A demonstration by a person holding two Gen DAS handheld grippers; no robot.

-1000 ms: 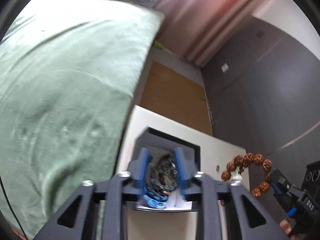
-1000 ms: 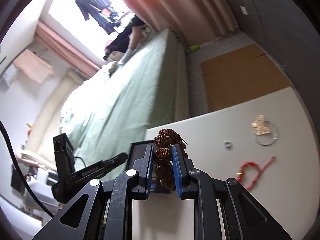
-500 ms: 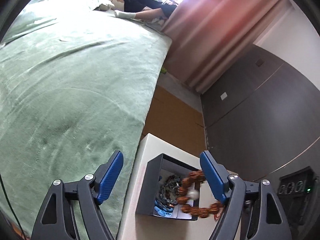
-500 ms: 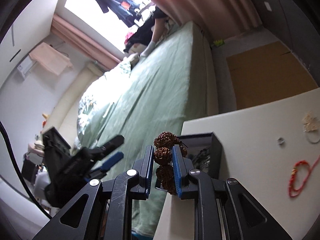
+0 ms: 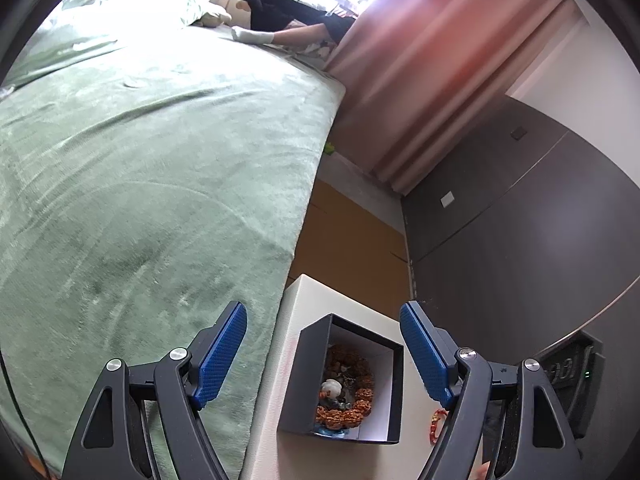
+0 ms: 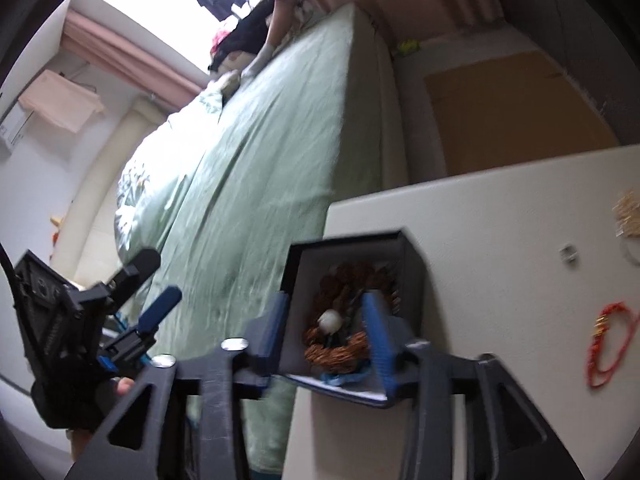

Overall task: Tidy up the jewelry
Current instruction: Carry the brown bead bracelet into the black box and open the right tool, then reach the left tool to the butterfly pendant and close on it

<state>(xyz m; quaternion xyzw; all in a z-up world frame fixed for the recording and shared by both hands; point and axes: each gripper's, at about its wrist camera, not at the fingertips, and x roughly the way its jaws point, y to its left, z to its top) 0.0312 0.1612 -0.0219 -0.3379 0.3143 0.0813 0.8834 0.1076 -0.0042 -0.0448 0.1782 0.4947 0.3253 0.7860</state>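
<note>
A dark open box stands at the left edge of the white table. A brown bead bracelet with one white bead lies inside it on other jewelry. My left gripper is open and empty, held above and behind the box. My right gripper is open just above the box, with the bracelet below its fingers. A red bracelet lies on the table to the right.
A bed with a green cover runs along the table's left side. A small silver ring and a pale gold ornament lie on the table at the far right. A dark wall stands behind.
My right gripper carried the bead bracelet over the box, opened and let it drop inside. My left gripper opened wide and drew back from the box.
</note>
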